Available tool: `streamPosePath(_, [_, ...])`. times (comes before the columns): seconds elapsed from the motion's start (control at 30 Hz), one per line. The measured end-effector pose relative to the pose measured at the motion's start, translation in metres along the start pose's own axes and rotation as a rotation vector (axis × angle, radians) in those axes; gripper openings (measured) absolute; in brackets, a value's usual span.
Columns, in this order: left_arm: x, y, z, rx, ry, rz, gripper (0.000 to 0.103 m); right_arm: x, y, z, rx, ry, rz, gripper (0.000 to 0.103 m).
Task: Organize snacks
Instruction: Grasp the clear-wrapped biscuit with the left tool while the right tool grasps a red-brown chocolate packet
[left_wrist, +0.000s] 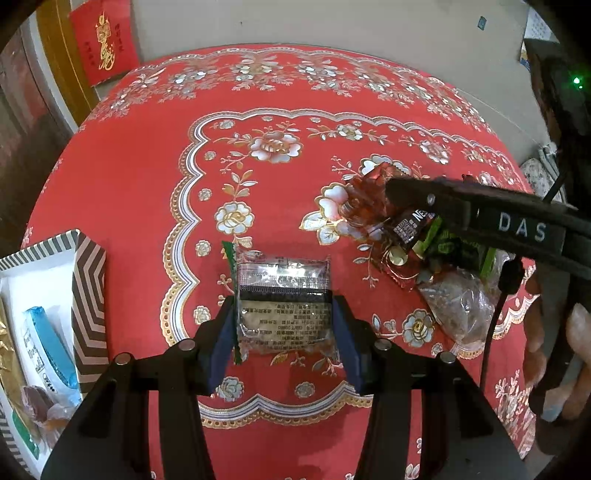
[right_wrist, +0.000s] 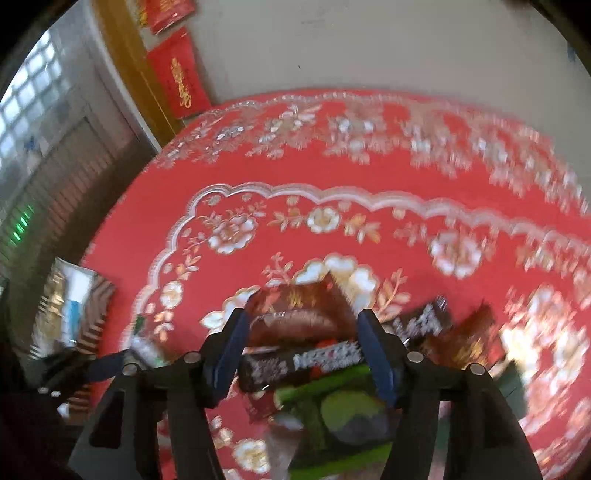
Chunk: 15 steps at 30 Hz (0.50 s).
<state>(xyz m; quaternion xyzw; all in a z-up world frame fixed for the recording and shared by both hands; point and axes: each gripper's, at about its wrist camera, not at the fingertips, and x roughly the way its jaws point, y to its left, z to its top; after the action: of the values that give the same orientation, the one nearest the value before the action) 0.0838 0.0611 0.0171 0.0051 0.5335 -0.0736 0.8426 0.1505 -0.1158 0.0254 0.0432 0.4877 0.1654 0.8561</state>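
Note:
My left gripper (left_wrist: 284, 325) is shut on a clear snack packet with a black band and a green edge (left_wrist: 282, 295), held over the red floral tablecloth (left_wrist: 147, 177). To its right lies a pile of snacks (left_wrist: 424, 243): a red-brown wrapper, a black Nescafe stick, a green packet and a clear bag. My right gripper (left_wrist: 391, 192) reaches over that pile. In the blurred right wrist view my right gripper (right_wrist: 301, 336) stands open around the red-brown wrapper (right_wrist: 299, 310), with the black Nescafe stick (right_wrist: 295, 365) and green packet (right_wrist: 340, 410) below it.
A striped box (left_wrist: 88, 295) stands at the table's left edge and holds a blue-and-white packet (left_wrist: 51, 350), a gold wrapper and other snacks; it also shows in the right wrist view (right_wrist: 74, 306). Red banners hang on the wall behind. A hand holds the right gripper at the right.

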Motion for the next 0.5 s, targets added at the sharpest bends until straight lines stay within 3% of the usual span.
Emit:
streamPosePath(0.1, [0.000, 0.002, 0.000, -0.005, 0.004, -0.003, 0.049, 0.008, 0.005, 0.000, -0.018, 0.038, -0.004, 0.064])
streamPosePath(0.33, [-0.002, 0.008, -0.001, -0.016, 0.006, 0.001, 0.049, 0.027, 0.026, 0.027, -0.038, -0.013, 0.007, 0.063])
streamPosePath(0.5, [-0.001, 0.008, 0.000, -0.026, 0.001, -0.008, 0.049, 0.023, 0.027, 0.020, -0.025, -0.013, -0.046, 0.066])
